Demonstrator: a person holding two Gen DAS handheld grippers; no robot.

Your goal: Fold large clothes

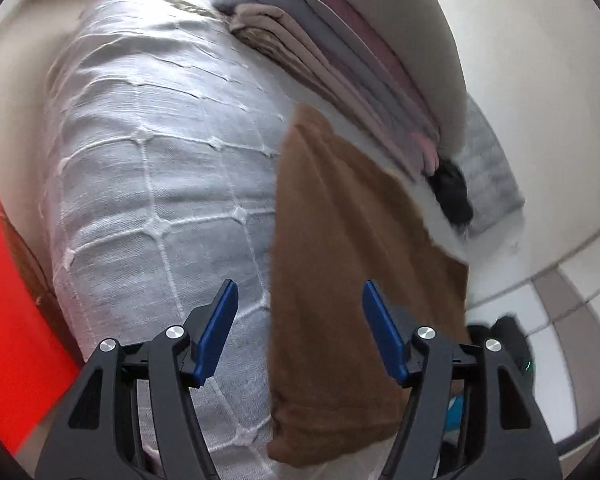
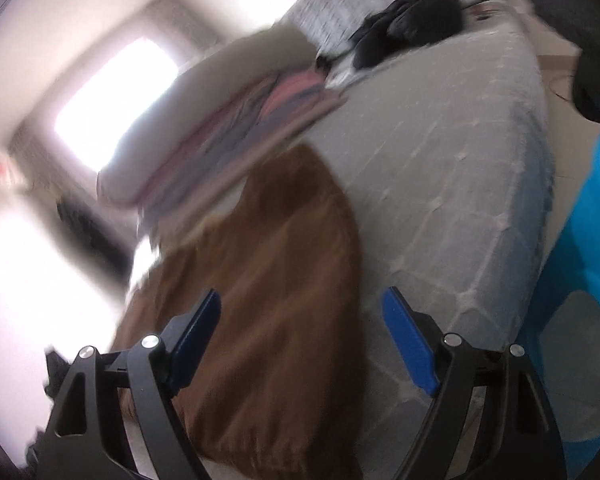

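Covering most of both frames, the bed (image 1: 152,184) carried a folded brown garment (image 1: 352,280) at lower centre, beside a stack of folded clothes (image 1: 340,52) at upper right. Below, the left tool (image 1: 298,312) and right tool (image 2: 302,320) hovered released, grasping nothing.

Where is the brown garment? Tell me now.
The brown garment lies on the grey bedspread, beside the stack of folded clothes, before both open grippers.
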